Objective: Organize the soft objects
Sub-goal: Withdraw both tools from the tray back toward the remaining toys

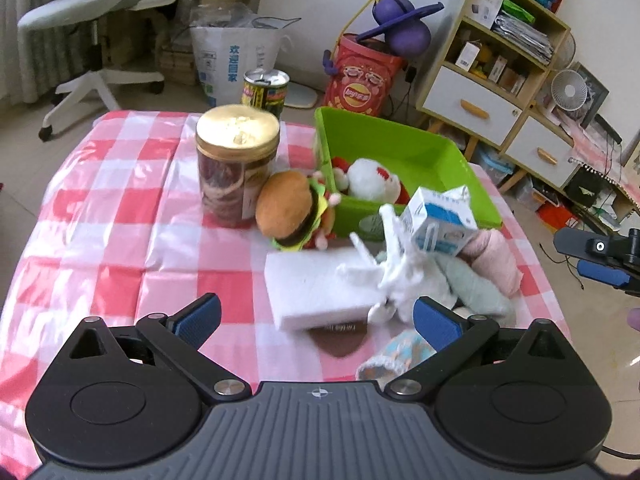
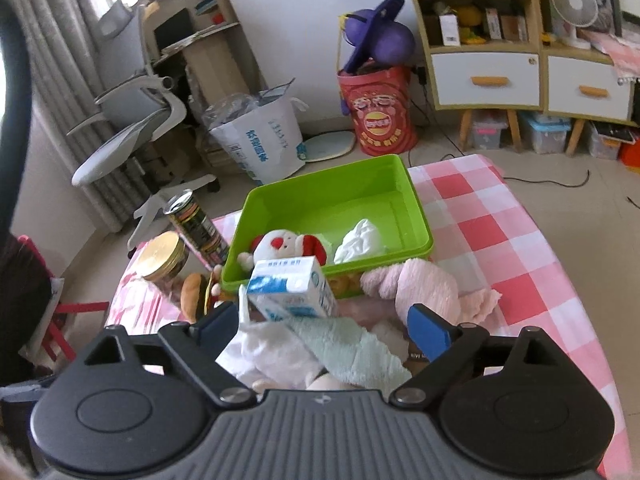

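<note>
A green bin [image 1: 404, 148] [image 2: 332, 196] on the checked table holds a white-and-red plush [image 1: 370, 180] [image 2: 286, 246] and a white cloth [image 2: 360, 242]. A plush burger [image 1: 290, 208] [image 2: 194, 294] leans at its left wall. In front lie a white foam block [image 1: 316, 284], a white rag [image 1: 394, 264], a mint towel [image 1: 472, 284] [image 2: 352, 344] and a pink towel [image 1: 496, 256] [image 2: 424, 288]. My left gripper [image 1: 316, 320] is open and empty over the foam block. My right gripper [image 2: 328, 330] is open above the mint towel.
A milk carton [image 1: 440, 220] [image 2: 292, 288] rests on the pile. A gold-lidded jar [image 1: 238, 164] [image 2: 164, 256] and a can [image 1: 266, 88] [image 2: 198, 226] stand left of the bin. A patterned sock [image 1: 392, 356] lies near the table's front edge. A chair and shelves stand beyond.
</note>
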{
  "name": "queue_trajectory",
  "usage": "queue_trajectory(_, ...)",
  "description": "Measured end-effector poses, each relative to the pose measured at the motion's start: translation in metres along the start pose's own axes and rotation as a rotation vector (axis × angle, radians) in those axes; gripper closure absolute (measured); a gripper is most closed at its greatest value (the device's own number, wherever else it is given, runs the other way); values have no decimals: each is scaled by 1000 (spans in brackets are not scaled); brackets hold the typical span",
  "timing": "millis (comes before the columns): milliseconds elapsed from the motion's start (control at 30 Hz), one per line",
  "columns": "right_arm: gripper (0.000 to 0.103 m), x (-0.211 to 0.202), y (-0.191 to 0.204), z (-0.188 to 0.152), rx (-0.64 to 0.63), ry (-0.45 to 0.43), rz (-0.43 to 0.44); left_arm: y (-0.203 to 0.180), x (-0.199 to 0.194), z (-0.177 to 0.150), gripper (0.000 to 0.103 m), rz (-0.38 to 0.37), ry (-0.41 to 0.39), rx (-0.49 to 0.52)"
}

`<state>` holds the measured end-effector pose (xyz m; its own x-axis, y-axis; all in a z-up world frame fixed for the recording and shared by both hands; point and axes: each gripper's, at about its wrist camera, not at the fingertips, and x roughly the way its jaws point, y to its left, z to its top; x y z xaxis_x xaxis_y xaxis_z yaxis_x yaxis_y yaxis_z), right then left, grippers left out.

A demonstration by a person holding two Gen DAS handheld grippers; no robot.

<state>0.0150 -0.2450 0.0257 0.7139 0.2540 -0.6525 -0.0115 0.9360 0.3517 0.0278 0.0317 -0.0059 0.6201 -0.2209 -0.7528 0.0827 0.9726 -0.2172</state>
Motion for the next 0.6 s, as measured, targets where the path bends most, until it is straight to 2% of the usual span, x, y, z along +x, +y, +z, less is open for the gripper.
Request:
queue_trajectory(133,33,3,-4,-16,-18,-6,-3,1,9,-19,5,-11,-28,10)
queue_trajectory(267,33,9,-10,-27,-68,18,-40,-3,19,-34,5,-5,-38,82)
queue_trajectory(367,33,14,-19,-30,-59,39,-51,-5,25,-42,5,-9,-44,119)
queue_trajectory(433,33,21,-28,-32,-25,79,-61,-6,30,-46,5,-21,-32,127)
queue_trajectory(533,33,39,-42,-35,67,193,-106,-11,37,-49,5,-54,-19,125)
queue_trajectory(600,33,47,-51,-38,124,237,-99,-16,39,-52,5,-83,-15,129)
